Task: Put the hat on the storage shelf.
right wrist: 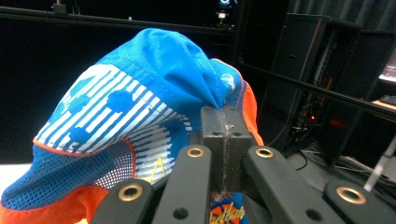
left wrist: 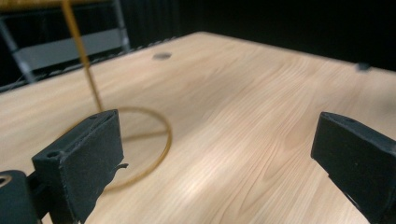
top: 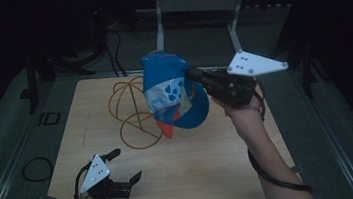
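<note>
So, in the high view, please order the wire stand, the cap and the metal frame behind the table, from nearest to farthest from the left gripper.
From the left gripper:
1. wire stand, on the table, up and right.
2. cap, in the air, held by the right gripper.
3. metal frame, beyond the table's far edge.

We see a soft blue fabric cap (top: pixel 171 92) with white striped print, mesh panels and orange trim hanging crumpled in the air above the wooden table, pinched at its crown, just beside a golden wire stand (top: pixel 133 112).
</note>
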`<state>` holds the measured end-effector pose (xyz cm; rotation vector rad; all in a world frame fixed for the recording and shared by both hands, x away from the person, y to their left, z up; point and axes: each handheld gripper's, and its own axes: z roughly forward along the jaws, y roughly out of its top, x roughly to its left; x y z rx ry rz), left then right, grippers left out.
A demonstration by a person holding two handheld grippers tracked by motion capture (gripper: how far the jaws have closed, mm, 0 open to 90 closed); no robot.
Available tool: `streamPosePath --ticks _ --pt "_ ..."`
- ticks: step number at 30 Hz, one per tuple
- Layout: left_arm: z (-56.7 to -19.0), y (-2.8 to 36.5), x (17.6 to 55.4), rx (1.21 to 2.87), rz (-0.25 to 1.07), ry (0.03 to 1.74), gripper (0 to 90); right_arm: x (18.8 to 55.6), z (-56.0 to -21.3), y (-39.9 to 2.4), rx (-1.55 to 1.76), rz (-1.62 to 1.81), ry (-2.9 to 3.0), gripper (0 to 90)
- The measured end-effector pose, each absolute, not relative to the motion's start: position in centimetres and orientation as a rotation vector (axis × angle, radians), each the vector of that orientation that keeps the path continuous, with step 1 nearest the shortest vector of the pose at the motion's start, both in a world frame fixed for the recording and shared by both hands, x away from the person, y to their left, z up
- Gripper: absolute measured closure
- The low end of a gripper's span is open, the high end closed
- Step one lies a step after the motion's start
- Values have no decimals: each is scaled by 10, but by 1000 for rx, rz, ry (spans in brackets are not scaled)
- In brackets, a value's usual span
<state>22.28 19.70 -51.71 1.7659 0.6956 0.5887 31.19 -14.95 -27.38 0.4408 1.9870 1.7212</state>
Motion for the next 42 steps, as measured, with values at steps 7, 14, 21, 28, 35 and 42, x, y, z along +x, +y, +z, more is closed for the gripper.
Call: streamPosePath --ticks 7,14,21,28,35,42 --pt "-540 210 221 1743 617 787 27 334 -266 -106 420 1671 2028 900" --pt "-546 215 220 1722 621 804 28 368 -271 -48 437 1649 2122 900" --pt "-546 219 217 1686 613 825 28 394 -285 5 461 1610 2216 900" --pt "-548 218 216 1703 608 809 28 412 -315 30 507 1518 2308 900" --pt "-549 220 218 1696 592 820 28 420 -334 21 561 1484 2360 900" --pt "-550 219 219 1698 581 827 28 411 -341 2 571 1505 2355 900"
